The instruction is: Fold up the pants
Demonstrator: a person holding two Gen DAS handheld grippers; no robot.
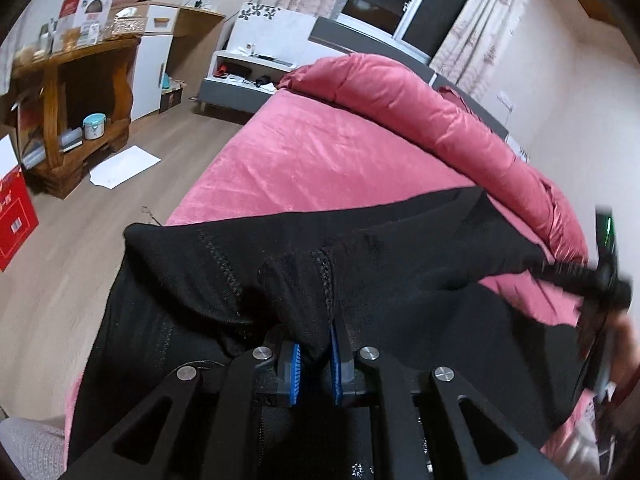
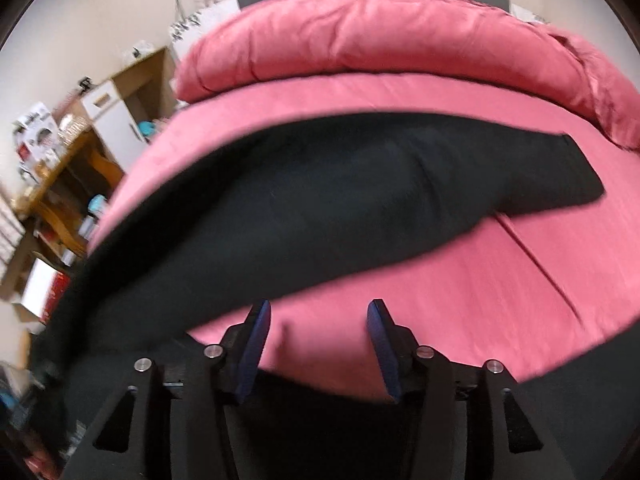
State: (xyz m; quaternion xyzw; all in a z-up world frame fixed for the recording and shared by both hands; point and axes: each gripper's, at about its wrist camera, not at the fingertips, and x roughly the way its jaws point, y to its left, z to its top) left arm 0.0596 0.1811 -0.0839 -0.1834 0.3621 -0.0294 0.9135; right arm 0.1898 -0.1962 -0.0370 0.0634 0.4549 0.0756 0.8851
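Note:
Black pants (image 1: 400,248) lie across a pink bed (image 1: 312,160). My left gripper (image 1: 316,356) is shut on a bunched fold of the pants at a seam and lifts it off the bed. In the right wrist view the pants (image 2: 320,208) stretch from lower left to a leg end at the right, and more black cloth lies under the gripper. My right gripper (image 2: 318,344) is open and empty, its blue pads (image 2: 256,344) over bare pink sheet just in front of the pants. The right gripper also shows blurred at the right edge of the left wrist view (image 1: 608,280).
A rolled pink duvet (image 2: 380,36) lies along the far side of the bed. Left of the bed are wood floor (image 1: 80,248), a wooden shelf unit (image 1: 76,92) with boxes, a red box (image 1: 14,216), white paper (image 1: 124,166) and a grey nightstand (image 1: 244,80).

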